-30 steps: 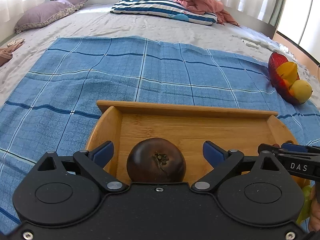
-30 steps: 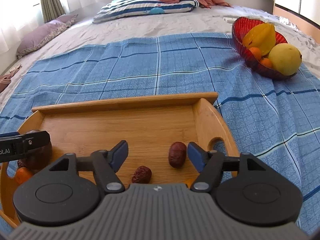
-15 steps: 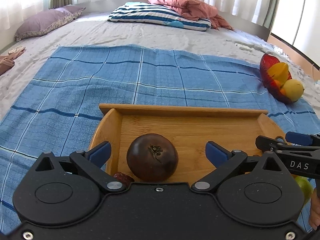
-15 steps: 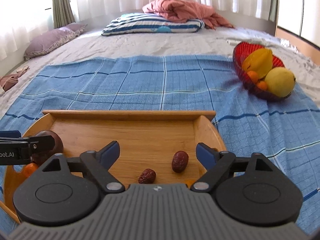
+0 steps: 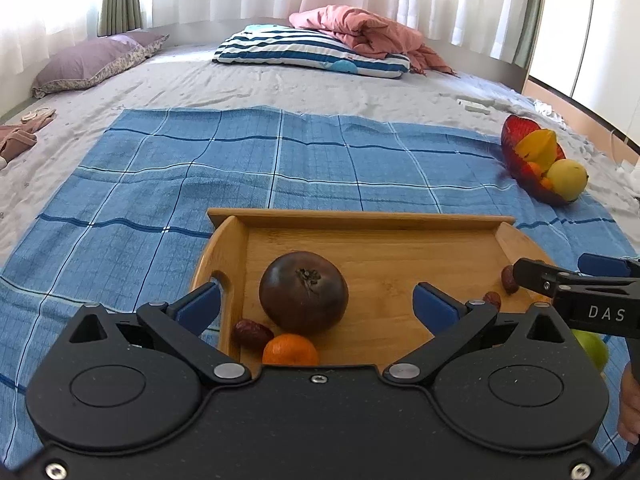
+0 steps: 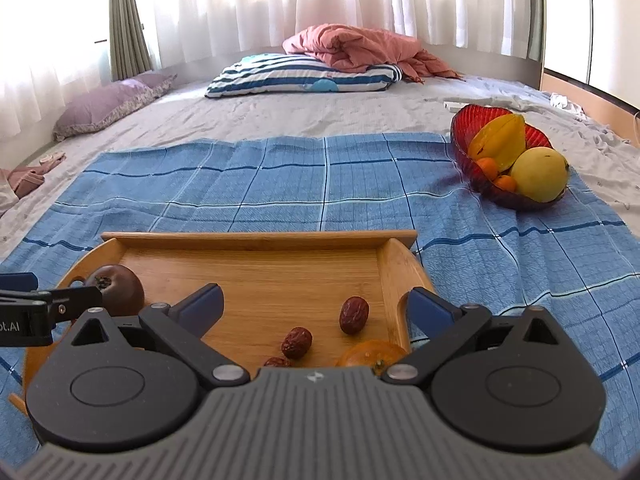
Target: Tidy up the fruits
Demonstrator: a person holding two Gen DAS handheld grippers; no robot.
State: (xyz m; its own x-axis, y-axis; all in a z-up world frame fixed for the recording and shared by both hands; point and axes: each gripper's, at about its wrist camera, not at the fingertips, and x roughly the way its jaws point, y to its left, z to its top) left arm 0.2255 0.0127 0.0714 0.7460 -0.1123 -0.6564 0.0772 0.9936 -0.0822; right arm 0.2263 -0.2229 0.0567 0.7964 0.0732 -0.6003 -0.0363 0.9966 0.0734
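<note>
A wooden tray lies on a blue plaid cloth. In it are a dark purple round fruit, a small orange, red dates and another orange. A green fruit shows at the right behind the right gripper. My left gripper is open and empty, just short of the dark fruit. My right gripper is open and empty above the tray's right end.
A red glass bowl with a starfruit, a yellow fruit and small oranges stands on the cloth at the far right. Pillows and a pink blanket lie at the bed's far end.
Both grippers have drawn back and risen from the tray. More of the tray's near edge shows, revealing the oranges and more dates. Both stay open.
</note>
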